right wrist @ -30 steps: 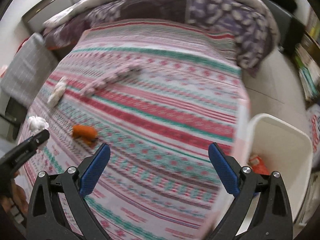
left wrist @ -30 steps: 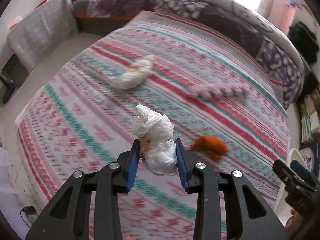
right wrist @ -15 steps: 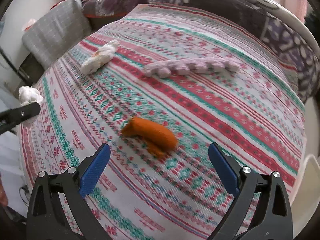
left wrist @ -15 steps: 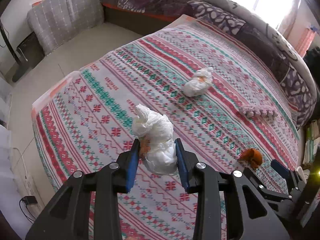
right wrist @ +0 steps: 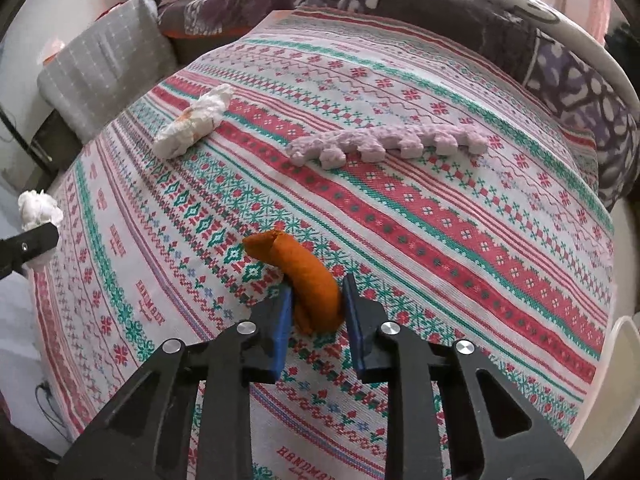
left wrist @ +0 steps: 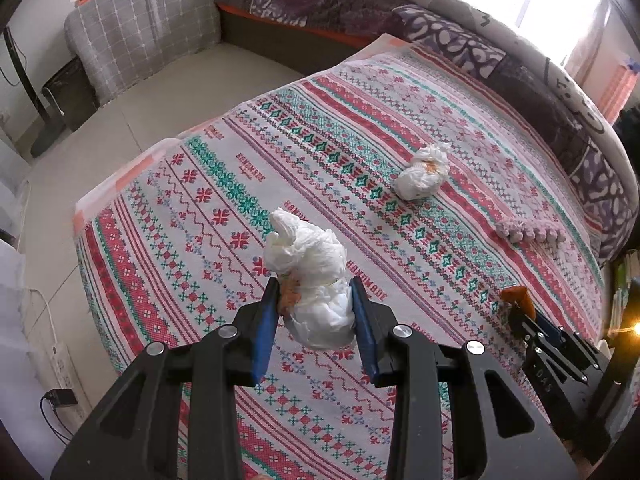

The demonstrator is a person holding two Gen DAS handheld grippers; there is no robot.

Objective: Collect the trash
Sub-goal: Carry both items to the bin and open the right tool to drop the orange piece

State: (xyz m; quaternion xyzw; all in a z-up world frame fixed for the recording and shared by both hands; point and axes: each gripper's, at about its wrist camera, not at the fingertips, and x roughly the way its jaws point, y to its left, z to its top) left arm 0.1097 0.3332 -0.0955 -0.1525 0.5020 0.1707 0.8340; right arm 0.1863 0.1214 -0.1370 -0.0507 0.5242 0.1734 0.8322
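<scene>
In the left wrist view my left gripper point(left wrist: 314, 292) is shut on a crumpled white tissue wad point(left wrist: 308, 264), held above the patterned bedspread point(left wrist: 240, 184). A second white wad point(left wrist: 422, 178) lies farther up the bed. An orange scrap point(right wrist: 304, 276) lies on the bedspread in the right wrist view. My right gripper point(right wrist: 315, 292) is down around its near end, its jaws closing with both blue pads against the scrap's sides. That same gripper and scrap point(left wrist: 516, 296) show at the right edge of the left wrist view.
A pink notched foam strip point(right wrist: 384, 142) lies across the bed beyond the scrap. A purple quilt is bunched along the bed's far side. A white bin's rim point(right wrist: 624, 344) shows at the right edge. A grey cushion point(left wrist: 148, 28) and floor cables sit left of the bed.
My right gripper swung from the bin side to the orange scrap, dropped onto it and closed from wide open. The left gripper shifted sideways, still gripping its white wad.
</scene>
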